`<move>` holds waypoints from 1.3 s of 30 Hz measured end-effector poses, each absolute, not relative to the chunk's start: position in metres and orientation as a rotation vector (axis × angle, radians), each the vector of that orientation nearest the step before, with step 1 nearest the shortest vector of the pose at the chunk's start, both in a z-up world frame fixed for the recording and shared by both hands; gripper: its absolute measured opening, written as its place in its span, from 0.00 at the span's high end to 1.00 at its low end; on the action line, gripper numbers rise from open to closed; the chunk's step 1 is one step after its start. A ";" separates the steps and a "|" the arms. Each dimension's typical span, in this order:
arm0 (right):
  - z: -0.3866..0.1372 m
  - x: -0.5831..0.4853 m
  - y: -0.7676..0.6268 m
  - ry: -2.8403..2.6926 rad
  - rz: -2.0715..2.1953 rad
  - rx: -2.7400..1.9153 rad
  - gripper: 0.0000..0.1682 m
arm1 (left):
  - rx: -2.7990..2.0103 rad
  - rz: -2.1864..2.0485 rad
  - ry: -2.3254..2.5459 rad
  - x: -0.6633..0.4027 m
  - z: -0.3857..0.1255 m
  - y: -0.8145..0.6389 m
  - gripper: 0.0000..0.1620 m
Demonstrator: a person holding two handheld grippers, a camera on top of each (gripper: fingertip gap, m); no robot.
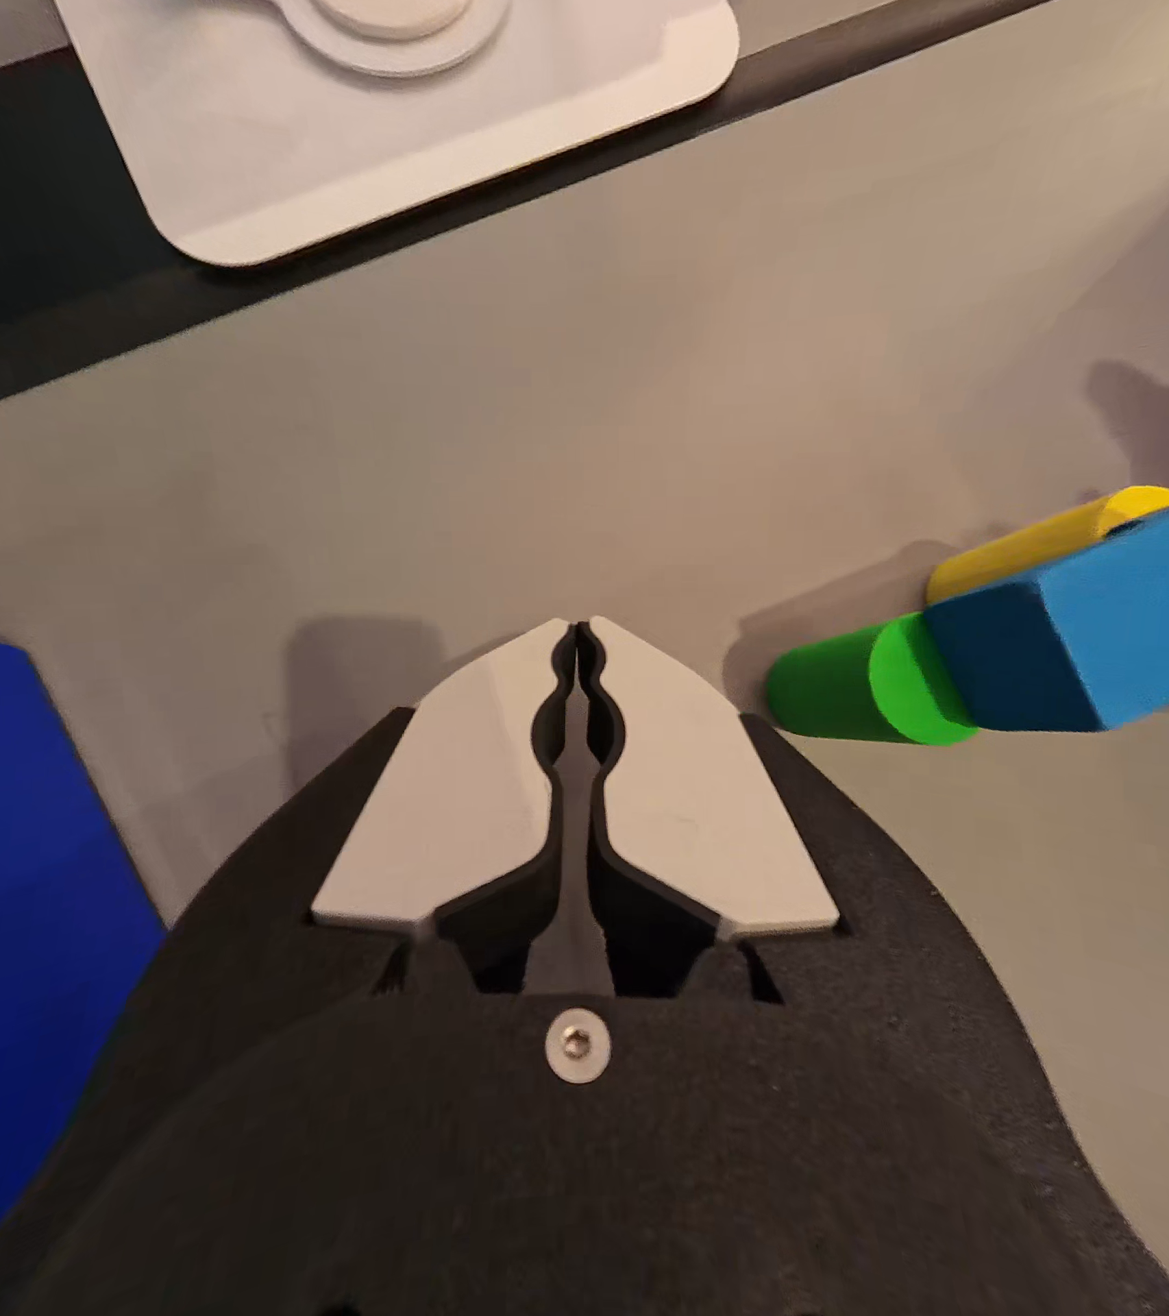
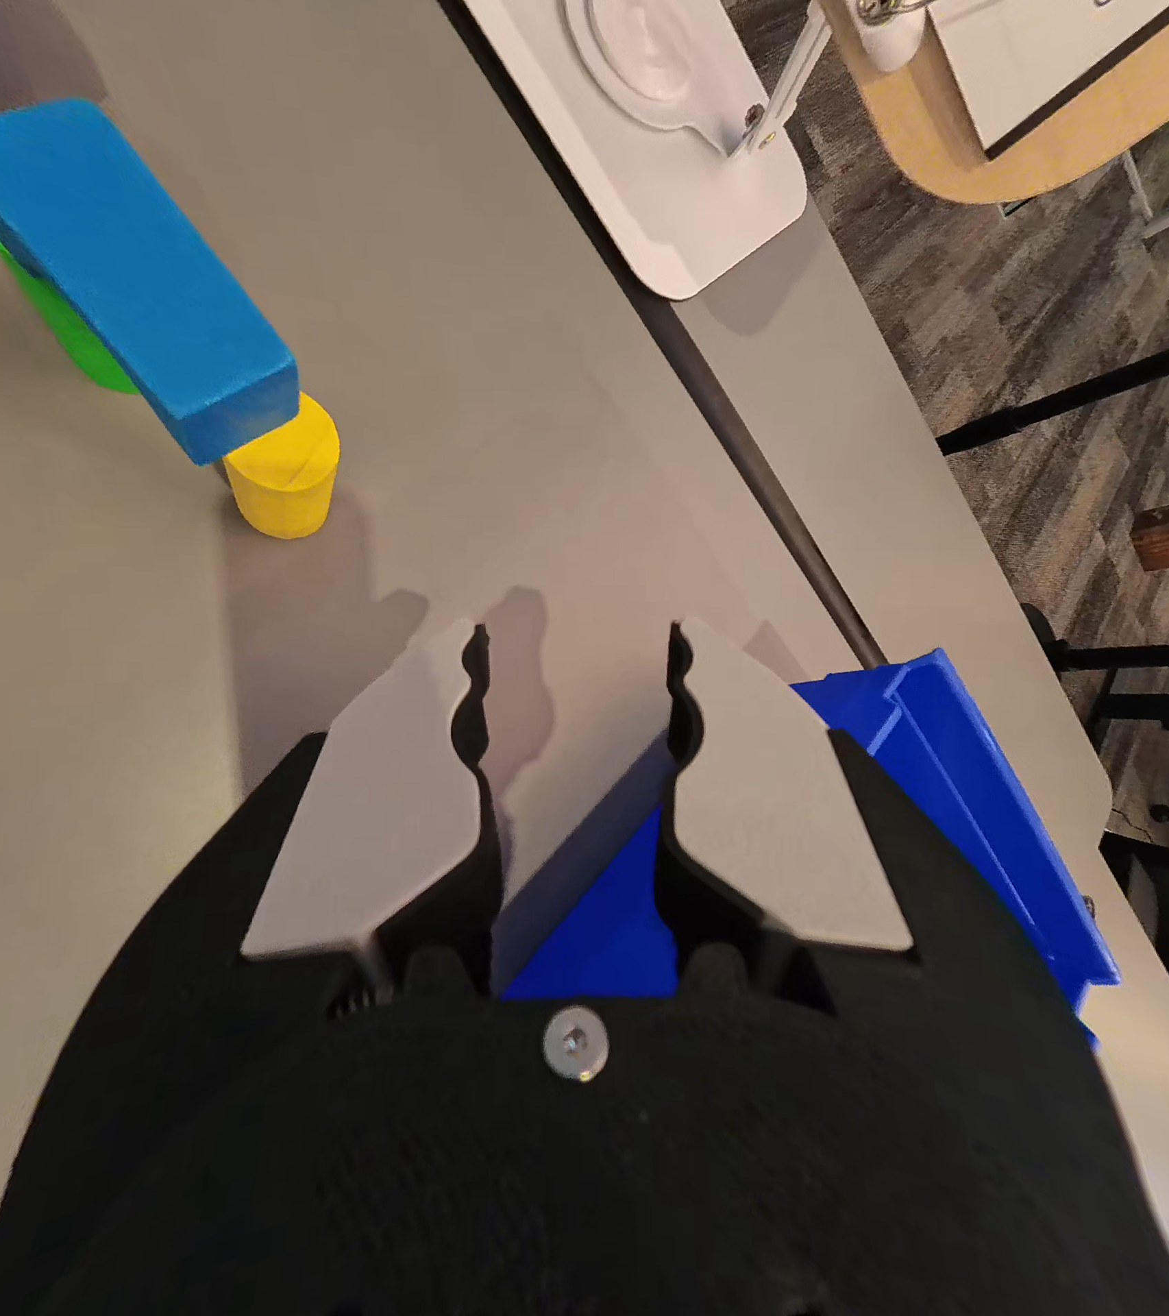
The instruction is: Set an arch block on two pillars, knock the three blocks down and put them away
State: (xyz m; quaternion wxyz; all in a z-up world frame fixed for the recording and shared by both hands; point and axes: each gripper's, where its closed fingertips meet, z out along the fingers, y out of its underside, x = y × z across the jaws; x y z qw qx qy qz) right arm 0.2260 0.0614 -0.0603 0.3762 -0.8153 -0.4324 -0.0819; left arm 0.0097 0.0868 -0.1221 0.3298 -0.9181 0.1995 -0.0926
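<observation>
The blue arch block (image 2: 115, 274) rests across two upright cylinders, the green pillar (image 2: 62, 335) under its far end and the yellow pillar (image 2: 286, 473) under its near end; in the right wrist view its long axis runs from about ten o'clock down toward four o'clock, the near end overhanging the yellow pillar's top, whose front part shows beyond it; in the left wrist view the same arch block (image 1: 1094, 627) enters from the right edge at three o'clock, its long axis pointing toward eight o'clock, its dark end face sitting on the green pillar (image 1: 859, 676), with the yellow pillar (image 1: 1037, 545) behind it toward two o'clock.

The left gripper (image 1: 578, 630) has its grey fingers pressed tip to tip with nothing between them; the green pillar stands just beside its right finger, at about three o'clock from the tips, not touching as far as can be told. The right gripper (image 2: 574, 634) has its fingers spread with bare table in the gap; the arch stands well apart from it, at about ten o'clock.

The grey table (image 2: 425, 399) lies open between the right gripper and the blocks; its dark edge runs from twelve o'clock toward four o'clock, with patterned floor (image 2: 994, 356) beyond. A white base plate (image 2: 695, 213) sits at that edge near one o'clock; the same base plate (image 1: 411, 135) shows at twelve o'clock in the left view. A blue bin (image 2: 959, 783) lies under and beside the right gripper at four o'clock; a blue bin wall (image 1: 12, 819) fills nine o'clock in the left view.
</observation>
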 end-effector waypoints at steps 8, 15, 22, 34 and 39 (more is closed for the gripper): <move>-0.053 0.235 0.061 -1.091 -0.212 -2.095 0.71 | -2.439 -0.295 0.427 0.006 -0.133 0.091 1.00; -0.058 0.244 0.061 -1.090 -0.214 -2.141 0.71 | -2.451 -0.357 0.435 0.017 -0.139 0.092 1.00; -0.055 0.251 0.063 -1.084 -0.225 -2.153 0.70 | -2.149 -0.545 0.801 0.118 -0.117 0.078 1.00; -0.046 0.250 0.030 -1.175 0.146 -2.173 0.69 | -2.074 -0.505 0.881 0.121 -0.077 0.050 1.00; -0.078 0.231 0.006 -1.521 0.090 -2.131 0.66 | -2.060 -0.743 0.722 0.110 -0.031 0.036 1.00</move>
